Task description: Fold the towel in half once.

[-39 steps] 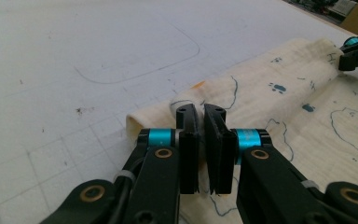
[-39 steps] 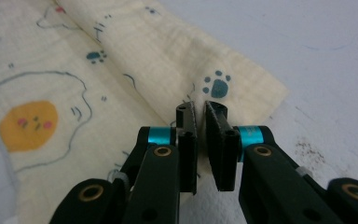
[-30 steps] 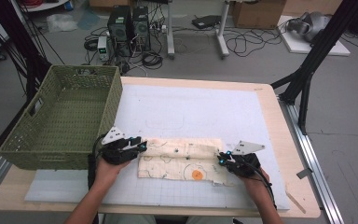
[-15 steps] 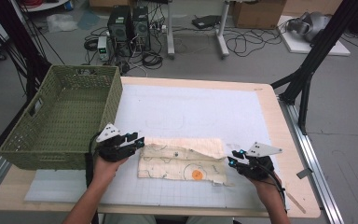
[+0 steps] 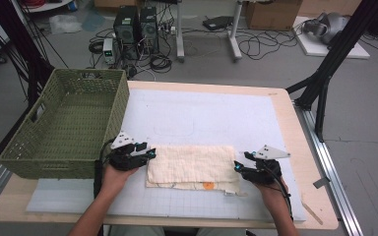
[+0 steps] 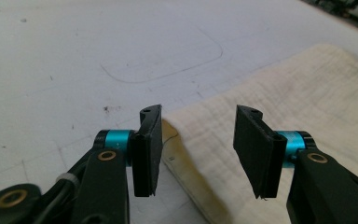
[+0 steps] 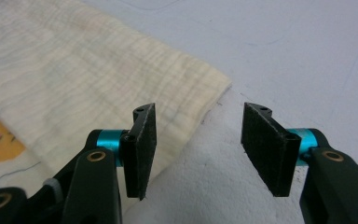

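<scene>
**Both tongs stand apart at the ends of the folded cloth**

The cream cloth [image 5: 192,166] lies folded flat on the white mat [image 5: 202,118] at the near part of the surface [image 5: 285,105], an orange print showing on the lower layer along its near edge. The left tongs [image 5: 150,153] sit at the cloth's left end, and the right tongs [image 5: 237,166] at its right end.

In the left gripper view the left tongs [image 6: 198,140] have just been opening; their jaws stand apart with the cloth's corner [image 6: 279,107] lying between them, and neither pad presses on it. In the right gripper view the right tongs [image 7: 198,144] have likewise just been opening; the cloth's corner [image 7: 98,79] lies under and beside one jaw, the other is over bare mat, and nothing is clamped.

A green woven basket [image 5: 69,123] stands on the surface's left side, just beside the left hand [image 5: 113,174].
</scene>
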The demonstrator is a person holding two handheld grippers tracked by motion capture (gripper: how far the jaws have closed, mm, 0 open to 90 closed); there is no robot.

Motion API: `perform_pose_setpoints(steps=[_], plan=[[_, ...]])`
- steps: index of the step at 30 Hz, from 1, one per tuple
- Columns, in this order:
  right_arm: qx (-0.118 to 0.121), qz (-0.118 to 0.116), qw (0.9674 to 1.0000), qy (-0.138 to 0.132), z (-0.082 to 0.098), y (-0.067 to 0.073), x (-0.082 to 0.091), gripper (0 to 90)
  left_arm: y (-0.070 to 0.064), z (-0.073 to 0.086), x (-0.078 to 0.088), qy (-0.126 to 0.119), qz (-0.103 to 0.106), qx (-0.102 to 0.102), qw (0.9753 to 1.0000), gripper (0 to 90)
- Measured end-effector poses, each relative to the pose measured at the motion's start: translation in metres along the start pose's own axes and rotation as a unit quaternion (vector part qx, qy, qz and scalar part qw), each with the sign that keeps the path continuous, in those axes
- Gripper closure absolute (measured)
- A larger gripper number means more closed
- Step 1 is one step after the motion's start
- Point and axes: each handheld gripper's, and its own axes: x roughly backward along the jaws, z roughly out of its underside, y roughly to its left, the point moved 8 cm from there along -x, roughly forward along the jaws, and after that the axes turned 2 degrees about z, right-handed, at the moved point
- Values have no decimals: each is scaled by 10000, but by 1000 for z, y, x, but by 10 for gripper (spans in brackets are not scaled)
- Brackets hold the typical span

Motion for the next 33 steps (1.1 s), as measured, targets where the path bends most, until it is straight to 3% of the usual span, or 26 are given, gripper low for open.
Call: perform_pose_setpoints(steps=[4,6,10,13,15,17,19,21,23,27,29,33], plan=[[-54,4,9998,175,3,1,-12,482,1,7,-10,267,-82,-6,9996,571],[-90,31,9997,245,4,-1,-17,478,5,10,-14,432,-267,55,9987,571],[-348,60,9992,193,2,-4,-24,455,9,6,-17,364,-434,101,9983,517],[-428,185,9986,238,1,-7,-31,411,11,5,-22,425,-407,171,9981,503],[-520,235,9976,400,2,-9,-35,399,8,7,-26,600,-303,79,9977,526],[-585,182,9974,382,0,-8,-37,433,6,7,-27,664,-385,-100,9970,561],[-490,109,9977,458,0,-5,-39,505,5,8,-27,670,-369,-107,9970,649],[-482,23,9977,476,0,0,-39,590,3,8,-27,686,-294,-201,9970,789],[-610,-143,9966,532,0,3,-38,722,2,8,-28,692,-291,-290,9968,837],[-981,-416,9923,631,-1,6,-38,837,5,7,-27,641,-291,-96,9975,851],[-935,-402,9928,629,-1,6,-37,849,6,6,-26,593,-313,-3,9977,854],[-622,-82,9968,497,-5,6,-38,858,13,2,-24,445,-307,116,9985,856]])
